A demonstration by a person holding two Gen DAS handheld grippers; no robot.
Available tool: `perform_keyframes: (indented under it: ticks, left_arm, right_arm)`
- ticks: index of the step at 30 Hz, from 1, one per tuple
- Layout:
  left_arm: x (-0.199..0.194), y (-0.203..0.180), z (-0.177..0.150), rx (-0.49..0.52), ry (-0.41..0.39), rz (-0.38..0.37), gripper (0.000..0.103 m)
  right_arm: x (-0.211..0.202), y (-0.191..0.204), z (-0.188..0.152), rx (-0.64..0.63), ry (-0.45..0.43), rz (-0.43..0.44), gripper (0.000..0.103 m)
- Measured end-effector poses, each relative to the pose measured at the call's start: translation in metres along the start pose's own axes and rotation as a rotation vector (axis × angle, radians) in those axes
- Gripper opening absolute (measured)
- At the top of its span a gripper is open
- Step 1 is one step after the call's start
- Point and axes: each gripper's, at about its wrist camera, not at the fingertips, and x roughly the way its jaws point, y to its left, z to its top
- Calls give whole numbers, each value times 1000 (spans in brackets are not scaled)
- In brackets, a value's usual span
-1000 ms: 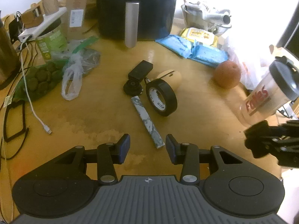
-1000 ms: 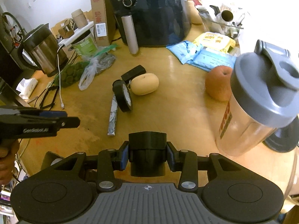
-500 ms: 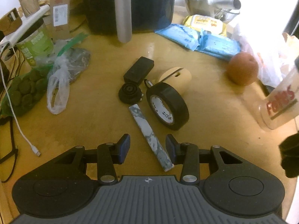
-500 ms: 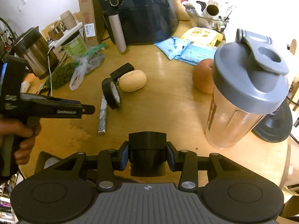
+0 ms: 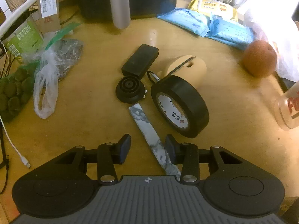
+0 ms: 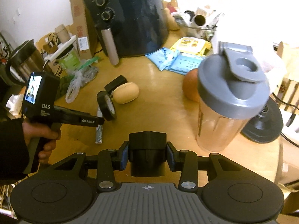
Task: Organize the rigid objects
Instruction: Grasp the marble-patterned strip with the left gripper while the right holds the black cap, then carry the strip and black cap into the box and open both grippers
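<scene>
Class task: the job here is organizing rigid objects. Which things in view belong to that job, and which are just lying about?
Job: marble bar between the open left gripper; black block in the right gripper; tape roll; black case.

Lying about: plastic bag; wipes packs; fruit; cable.

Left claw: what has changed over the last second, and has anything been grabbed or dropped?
The left claw came down and forward until the marbled bar lies between its open fingers, not yet gripped. The right claw stayed put, clamped on the black cylinder. The tape roll, tan block and shaker bottle have not moved on the table.
</scene>
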Motion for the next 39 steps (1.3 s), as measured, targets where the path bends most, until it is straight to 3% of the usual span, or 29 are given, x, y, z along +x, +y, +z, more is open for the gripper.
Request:
perform_keyframes:
  ticks: [3, 5, 7, 14, 30, 39]
  left_arm:
    - [0, -1, -1, 5, -10, 8, 30]
    - [0, 0, -2, 4, -10, 17, 19]
    - [-1, 3, -3, -3, -7, 17, 16]
    - [-13, 16, -13, -41, 1, 3, 16]
    - [-111, 38, -42, -139, -171, -96, 15]
    - [-146, 33, -61, -149, -208, -155, 15]
  right_arm:
    - [-3, -4, -3, 17, -1, -6, 43]
    - [-5, -6, -5, 23, 1, -9, 43]
    - [-6, -7, -6, 26, 3, -11, 43]
    - [-4, -3, -7, 9, 21, -2, 43]
    - [5, 15, -5, -44, 38, 44, 43]
    - [6, 24, -7, -55, 43, 66, 43]
